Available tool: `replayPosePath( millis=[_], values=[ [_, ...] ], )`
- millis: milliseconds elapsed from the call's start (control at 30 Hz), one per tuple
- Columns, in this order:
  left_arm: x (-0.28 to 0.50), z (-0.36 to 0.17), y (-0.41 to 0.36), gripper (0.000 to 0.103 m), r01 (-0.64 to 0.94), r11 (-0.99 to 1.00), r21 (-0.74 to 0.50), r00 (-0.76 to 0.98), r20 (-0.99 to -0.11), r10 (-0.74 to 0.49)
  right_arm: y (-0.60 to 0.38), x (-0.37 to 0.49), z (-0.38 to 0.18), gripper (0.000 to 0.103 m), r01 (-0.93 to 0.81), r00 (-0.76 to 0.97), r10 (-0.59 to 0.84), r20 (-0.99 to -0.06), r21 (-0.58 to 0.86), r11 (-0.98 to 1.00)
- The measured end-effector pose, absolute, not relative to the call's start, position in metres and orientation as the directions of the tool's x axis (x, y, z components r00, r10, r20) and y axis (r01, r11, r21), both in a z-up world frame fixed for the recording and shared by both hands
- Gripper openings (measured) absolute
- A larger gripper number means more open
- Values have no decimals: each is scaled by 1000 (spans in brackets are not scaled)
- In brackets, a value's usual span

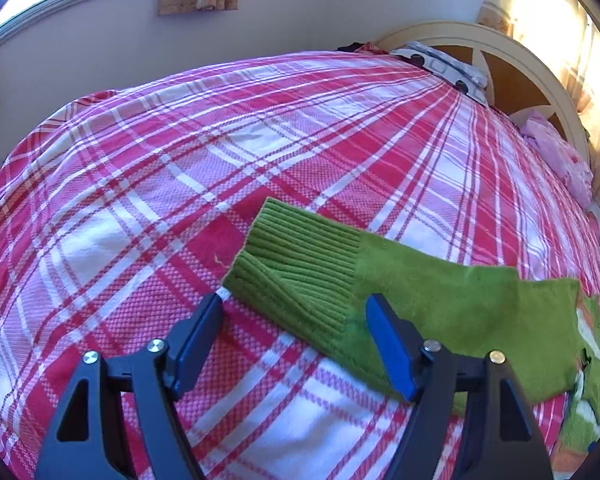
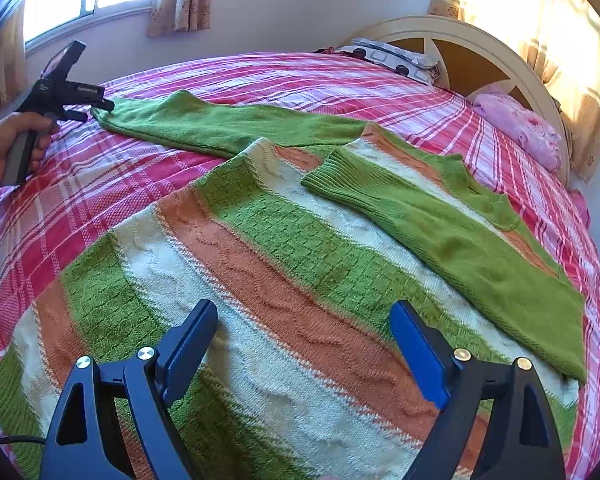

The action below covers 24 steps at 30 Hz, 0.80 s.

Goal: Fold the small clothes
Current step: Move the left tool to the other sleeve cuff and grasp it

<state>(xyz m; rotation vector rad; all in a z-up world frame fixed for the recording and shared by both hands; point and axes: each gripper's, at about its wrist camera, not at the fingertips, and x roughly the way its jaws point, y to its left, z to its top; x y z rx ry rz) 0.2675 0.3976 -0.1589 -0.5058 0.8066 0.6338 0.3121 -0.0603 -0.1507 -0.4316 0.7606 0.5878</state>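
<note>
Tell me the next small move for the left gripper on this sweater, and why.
Probably ease the left gripper forward and close on the ribbed cuff. Its jaws are open, straddling that cuff, which lies flat on the plaid bedspread. The right wrist view shows the other sleeve already folded across the striped body, while this sleeve is stretched out sideways.

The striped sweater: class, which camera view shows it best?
The right wrist view: the striped sweater lies spread across the bed, one sleeve folded over its body. The left wrist view shows only the other sleeve.
</note>
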Motion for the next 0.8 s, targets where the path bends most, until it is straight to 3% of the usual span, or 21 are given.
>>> replayPosePath(
  millis=[600, 800],
  values=[
    [286, -163, 387, 75, -662, 747, -53, 489, -787, 378, -66, 317, -155, 90, -615, 559, 348, -753, -95, 783],
    [287, -161, 385, 59, -646, 761, -61, 508, -778, 369, -69, 317, -156, 92, -609, 554, 348, -757, -84, 789]
  ],
)
